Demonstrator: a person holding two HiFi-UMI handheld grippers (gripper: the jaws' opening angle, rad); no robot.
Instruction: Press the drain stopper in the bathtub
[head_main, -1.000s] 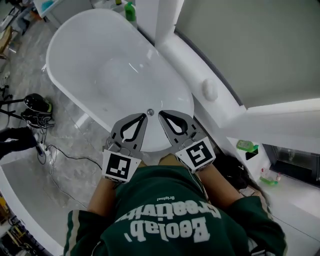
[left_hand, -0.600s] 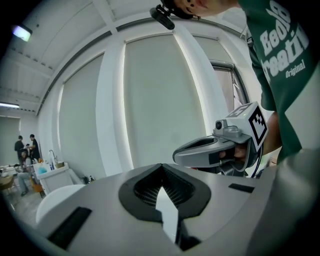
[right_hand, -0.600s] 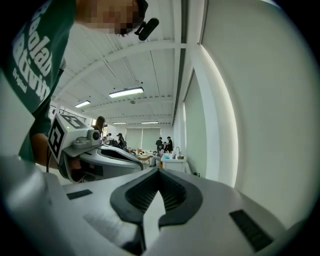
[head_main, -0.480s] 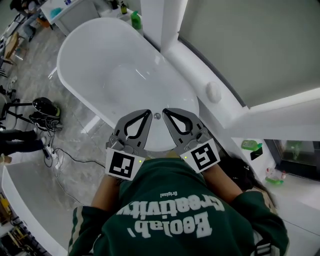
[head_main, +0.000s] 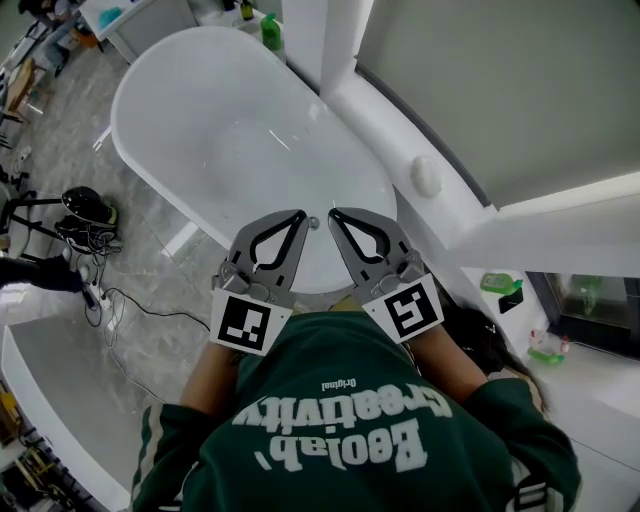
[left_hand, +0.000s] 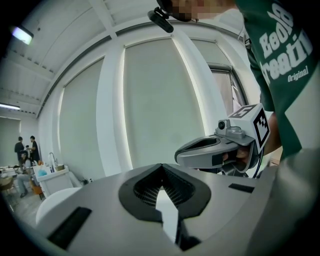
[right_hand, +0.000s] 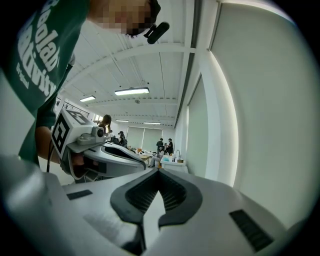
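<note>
We're above a white oval bathtub (head_main: 190, 100) on a grey marbled floor (head_main: 140, 275), with a white wall ledge (head_main: 390, 125) along its right rim. The small round metal drain stopper (head_main: 313, 222) sits at the tub's near end, showing between our left claw (head_main: 299, 215) and right claw (head_main: 334, 213). Both are pressed together, empty. A green bottle (head_main: 268, 30) stands at the far rim.

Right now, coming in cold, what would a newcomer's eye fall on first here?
The white oval bathtub fills the head view's upper left. Over its near end the left hand-held gripper and right hand-held gripper, both shut and empty, point side by side with tips flanking the small round drain stopper. The person's green sweatshirt fills the bottom.
</note>
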